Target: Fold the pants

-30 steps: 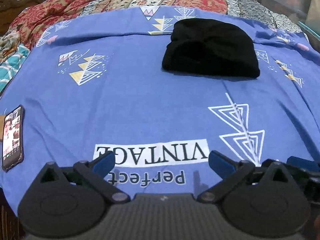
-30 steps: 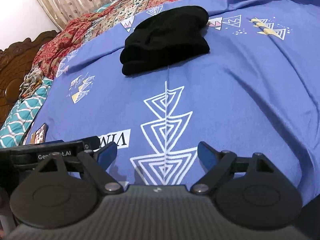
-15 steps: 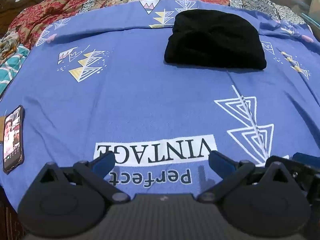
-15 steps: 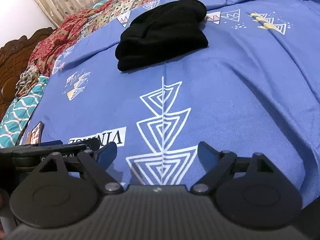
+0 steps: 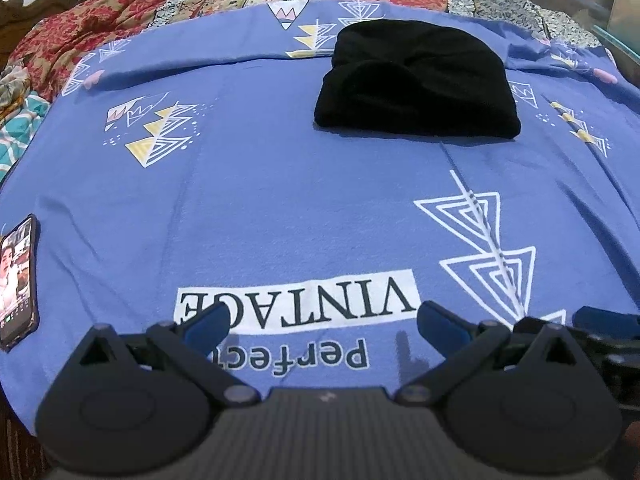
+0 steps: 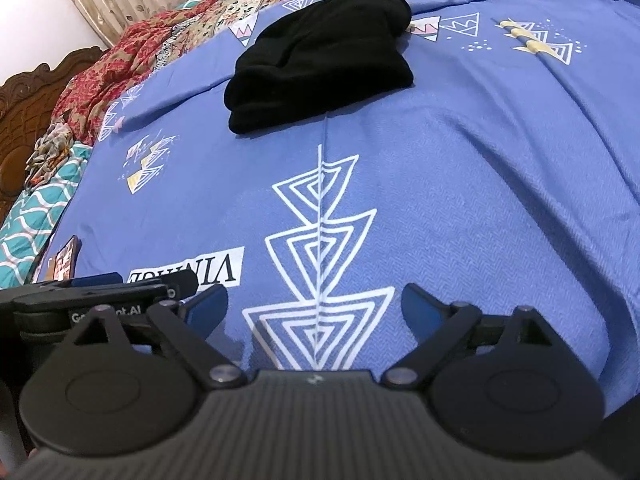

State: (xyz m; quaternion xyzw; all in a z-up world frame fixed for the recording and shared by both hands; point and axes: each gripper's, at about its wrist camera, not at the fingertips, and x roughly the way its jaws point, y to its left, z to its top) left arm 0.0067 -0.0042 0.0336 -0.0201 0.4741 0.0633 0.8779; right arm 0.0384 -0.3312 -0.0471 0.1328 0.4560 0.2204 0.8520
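Folded black pants (image 5: 416, 88) lay well ahead of both tongs on the blue printed bedsheet (image 5: 280, 200), nothing between. Left gripper (image 5: 324, 324) stood wide and empty; right gripper (image 6: 316, 308), empty, was opening wider. Smartphone (image 5: 18, 280) lay far left of the left gripper; red patterned quilt (image 5: 120, 36) beyond the pants.

Counting it up: one folded black pants (image 5: 416, 92) bundle, one blue printed bedsheet (image 5: 280, 200), one phone (image 5: 18, 280), and two grippers, left (image 5: 324, 322) and right (image 6: 316, 306).

L gripper (image 5: 322, 322) – jaws wide, empty | R gripper (image 6: 315, 307) – jaws opening, empty
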